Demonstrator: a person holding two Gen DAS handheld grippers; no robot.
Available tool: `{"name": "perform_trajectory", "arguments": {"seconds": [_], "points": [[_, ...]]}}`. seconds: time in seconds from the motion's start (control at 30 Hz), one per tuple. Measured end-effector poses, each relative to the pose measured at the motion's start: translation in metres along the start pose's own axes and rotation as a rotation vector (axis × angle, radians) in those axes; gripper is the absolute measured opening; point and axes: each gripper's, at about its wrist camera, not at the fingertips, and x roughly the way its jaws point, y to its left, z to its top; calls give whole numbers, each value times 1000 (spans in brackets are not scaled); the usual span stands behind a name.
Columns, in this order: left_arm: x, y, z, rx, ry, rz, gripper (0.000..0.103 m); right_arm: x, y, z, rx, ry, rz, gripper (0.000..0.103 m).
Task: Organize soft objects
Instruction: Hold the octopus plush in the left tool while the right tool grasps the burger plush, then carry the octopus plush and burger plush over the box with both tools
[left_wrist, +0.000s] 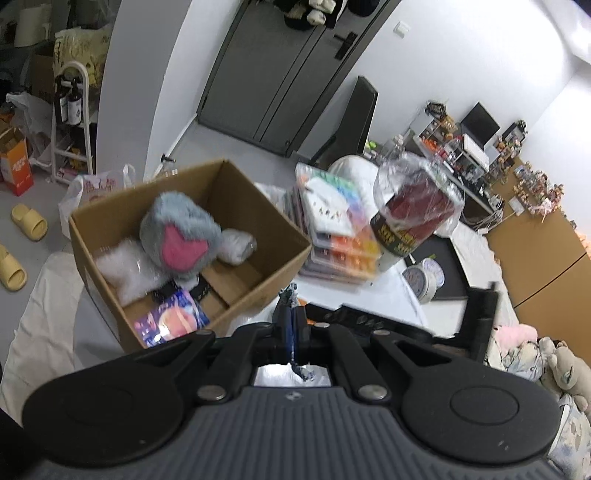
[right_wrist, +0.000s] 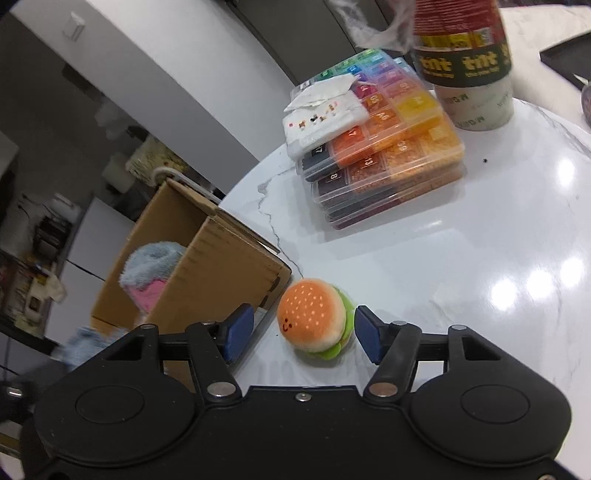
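Note:
A cardboard box (left_wrist: 258, 206) stands open and holds a grey plush with a pink heart (left_wrist: 181, 240), a white fluffy item (left_wrist: 125, 273) and a colourful packet (left_wrist: 170, 321). My left gripper (left_wrist: 291, 325) is shut, pinching a small tuft of grey fluff, just right of the box's near corner. In the right wrist view a plush hamburger (right_wrist: 314, 319) lies on the white table (right_wrist: 480, 240) beside the box (right_wrist: 229, 266). My right gripper (right_wrist: 303, 332) is open, its blue pads on either side of the hamburger, not touching it.
A stack of clear bead organiser cases (right_wrist: 388, 155) with a white cloth on top sits further back on the table. A wrapped paper cup (right_wrist: 469, 62) stands behind it. A roll of tape (left_wrist: 424, 277) and plush toys (left_wrist: 546, 362) lie to the right.

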Motion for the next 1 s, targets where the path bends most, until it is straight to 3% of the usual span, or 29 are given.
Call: {"name": "perform_trajectory", "arguments": {"seconds": [0.13, 0.17, 0.2, 0.33, 0.63, 1.0], "points": [[-12, 5, 11, -3, -36, 4, 0, 15, 10, -2, -55, 19, -95, 62], [-14, 7, 14, -1, -49, 11, 0, 19, 12, -3, -67, 40, -109, 40], [-17, 8, 17, 1, -60, 20, 0, 25, 12, -4, -69, 71, -115, 29], [-23, 20, 28, -11, -89, 43, 0, 21, 17, -7, -78, 77, -120, 21], [-28, 35, 45, -16, -125, 66, 0, -11, 32, 0, -92, 65, -133, 19], [-7, 40, 56, -1, -90, 42, 0, -59, 58, 21, -131, 7, -128, 19]]}}
